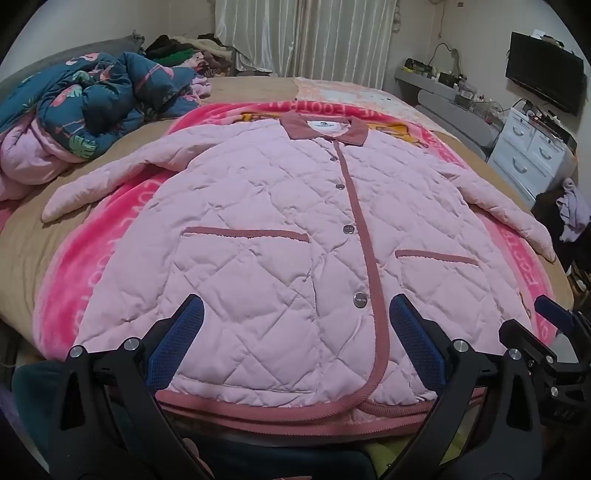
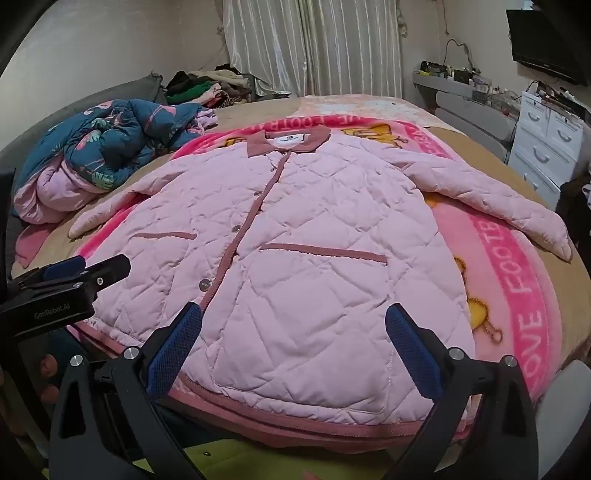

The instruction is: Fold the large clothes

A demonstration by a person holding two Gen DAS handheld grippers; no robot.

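jacket: a pink quilted jacket (image 1: 266,236) is laid flat, front up and buttoned, on a pink blanket (image 1: 99,236) spread over the bed (image 1: 22,243); the collar (image 1: 325,127) is turned toward the curtain (image 1: 295,33), the hem toward the cameras.
sleeves: both are spread out to the sides and angled down; the one on the right (image 2: 491,206) is seen lying across the blanket's lettered border.
pockets: two dark pink trimmed openings are seen, one on each side of the button strip.
left tongs: the left gripper (image 1: 295,332) is held wide, nothing between the blue pads (image 1: 177,332); it is poised over the hem near the lowest button (image 1: 360,298).
right tongs: the right gripper (image 2: 293,332) is likewise spread wide and empty, poised over the hem below the right pocket (image 2: 325,251).
bedside: a rumpled blue floral quilt (image 1: 96,99) is piled at the left, well apart from the jacket; white drawers (image 2: 546,144) are seen at the right.
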